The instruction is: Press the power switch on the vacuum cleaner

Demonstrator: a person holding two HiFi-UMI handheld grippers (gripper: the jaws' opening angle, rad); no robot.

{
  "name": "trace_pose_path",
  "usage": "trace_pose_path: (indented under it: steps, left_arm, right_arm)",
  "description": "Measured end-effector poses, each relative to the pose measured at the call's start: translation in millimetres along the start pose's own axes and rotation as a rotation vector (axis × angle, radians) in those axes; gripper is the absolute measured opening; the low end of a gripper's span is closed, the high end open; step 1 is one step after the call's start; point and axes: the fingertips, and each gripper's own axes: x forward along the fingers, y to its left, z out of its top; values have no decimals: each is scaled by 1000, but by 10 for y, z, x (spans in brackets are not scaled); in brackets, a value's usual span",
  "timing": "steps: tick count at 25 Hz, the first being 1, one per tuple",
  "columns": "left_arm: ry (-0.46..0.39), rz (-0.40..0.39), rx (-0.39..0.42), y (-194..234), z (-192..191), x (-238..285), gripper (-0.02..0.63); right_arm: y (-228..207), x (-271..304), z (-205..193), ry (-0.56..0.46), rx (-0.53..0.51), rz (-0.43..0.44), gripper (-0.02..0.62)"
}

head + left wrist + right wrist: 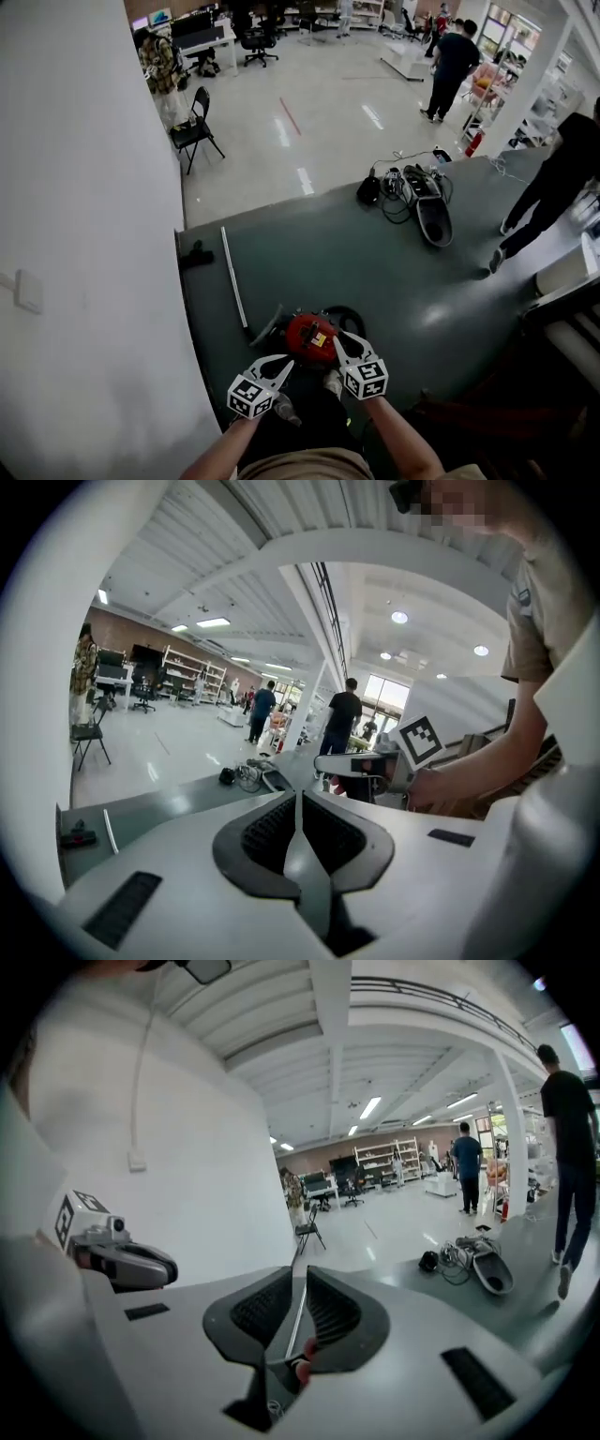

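Vacuum cleaner: the red vacuum cleaner [311, 336] sits on the dark green floor [403, 272] right at our feet. In the head view it lies between our two tools.
Power switch: we can't pick it out. There is a small yellowish patch on the red top, but it's too small to call.
Hose: a black hose [350, 316] curls just behind the body.
Right tool: the right tool [343, 339] has its tips over the right edge of the red body; we can't tell whether they touch it or sit just above. Its own view shows the jaws a narrow gap apart and pinching nothing, with a sliver of red showing through the gap low down.
Left tool: the left tool [278, 362] is just beside the near-left of the body and looks apart from it. Its jaws are pressed together with nothing between them.
Progress: we judge that the reach to the vacuum is mostly done and the press is not made yet (neither tip sits squarely on the top). What's left is to find the switch and push it with one tip.
Wand: a white wand [232, 277] lies on the floor left of the vacuum, with a black nozzle [195, 255] beyond it by the white wall [84, 234].
Farther out: a cable pile [412, 187] lies well apart on the same floor. A folding chair [196, 127] and a walking person [553, 187] are farther off.
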Motion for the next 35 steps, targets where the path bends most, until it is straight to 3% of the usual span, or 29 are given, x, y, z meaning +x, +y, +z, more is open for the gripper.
trace_pose_path:
  steps: [7, 16, 24, 30, 35]
  left_arm:
    - [-122, -17, 63, -443, 598, -460, 11]
    - [-209, 39, 113, -1552, 741, -762, 11]
    - [-280, 132, 126, -2885, 450, -493, 11]
    - [-304, 175, 119, -3733, 133, -557, 11]
    - [-299, 217, 114, -4128, -51, -923, 11]
  right_arm:
    - [368, -1072, 972, -207, -76, 12, 34]
    - [419, -2471, 1416, -397, -169, 87, 34]
    - [51, -3908, 1106, -425, -218, 204, 34]
    - [-208, -4703, 648, -417, -225, 215, 34]
    - [-199, -5114, 364, -389, -196, 211, 34]
